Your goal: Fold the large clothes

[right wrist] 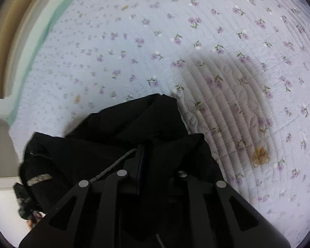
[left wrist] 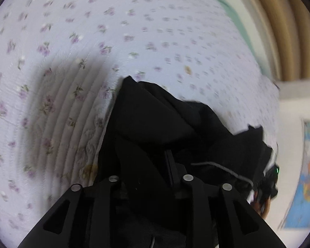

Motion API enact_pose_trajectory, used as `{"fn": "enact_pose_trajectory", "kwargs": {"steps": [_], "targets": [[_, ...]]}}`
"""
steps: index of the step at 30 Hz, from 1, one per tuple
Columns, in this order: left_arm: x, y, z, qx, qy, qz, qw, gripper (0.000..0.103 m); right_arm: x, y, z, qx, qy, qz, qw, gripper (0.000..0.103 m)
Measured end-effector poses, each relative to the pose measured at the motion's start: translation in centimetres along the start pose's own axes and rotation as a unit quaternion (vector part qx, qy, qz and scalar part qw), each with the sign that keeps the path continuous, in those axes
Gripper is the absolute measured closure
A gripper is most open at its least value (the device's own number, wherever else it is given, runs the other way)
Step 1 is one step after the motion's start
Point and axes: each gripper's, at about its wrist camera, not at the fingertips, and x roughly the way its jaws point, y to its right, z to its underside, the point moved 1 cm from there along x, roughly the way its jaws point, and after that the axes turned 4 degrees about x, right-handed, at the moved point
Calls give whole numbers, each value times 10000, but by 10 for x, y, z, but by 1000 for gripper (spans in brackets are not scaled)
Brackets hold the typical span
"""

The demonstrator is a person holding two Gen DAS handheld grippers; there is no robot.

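Observation:
A black garment (left wrist: 155, 113) with a grey drawstring (left wrist: 223, 168) lies bunched on the floral quilt (left wrist: 72, 41). My left gripper (left wrist: 146, 157) points down into it. Black cloth fills the gap between the jaws and covers one finger, and the jaws look closed on it. In the right wrist view the same garment (right wrist: 124, 124) is heaped ahead of my right gripper (right wrist: 161, 155). A fold is caught between its fingers and drapes over the right one. The drawstring (right wrist: 113, 165) runs off to the left. Both fingertips are mostly hidden by cloth.
The pale quilt (right wrist: 237, 41) with purple flowers spreads far beyond the garment. A green sheet edge (right wrist: 41, 31) and a wooden bed frame (left wrist: 289, 31) border it. The other gripper and a hand show at the garment's far side (left wrist: 266, 186). A coloured map (left wrist: 308, 175) hangs on the wall.

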Motion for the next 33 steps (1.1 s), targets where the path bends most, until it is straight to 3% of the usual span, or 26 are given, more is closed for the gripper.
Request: {"fn": "enact_pose_trajectory", "kwargs": {"steps": [7,10,11,12,13,16,18,23,28,33], "targets": [[-75,7,32,463,-14,728,9963,55,-55,4,13,-204,-46,-679,9975,73],[-110,3,53,608,8,1383,9885,54,-78,8,27,-384,-166,-1081,9933,65],[-121,3,57,658,154,1351,9885,48,-85,11,33,-429,-167,-1206,9916,64],[-130,4,60,715,347,1084,9909,37,-90,13,38,-456,-136,-1289,9905,60],[-134,6,62,759,487,857,9922,33,-95,15,43,-509,-71,-1311,9900,60],[-123,12,52,823,785,-60,9935,31,-97,15,53,-747,106,-1128,9908,59],[-105,12,38,767,818,-341,9931,31,-93,11,54,-930,177,-948,9910,59],[-66,13,6,845,812,-558,9915,31,-78,-8,40,-1804,546,-85,9820,59],[-36,15,-24,921,564,-498,9929,31,-52,-8,8,-2024,674,330,9764,59],[-4,10,-39,865,188,-552,9945,31,-30,-1,-16,-2110,618,385,9748,59]]}}
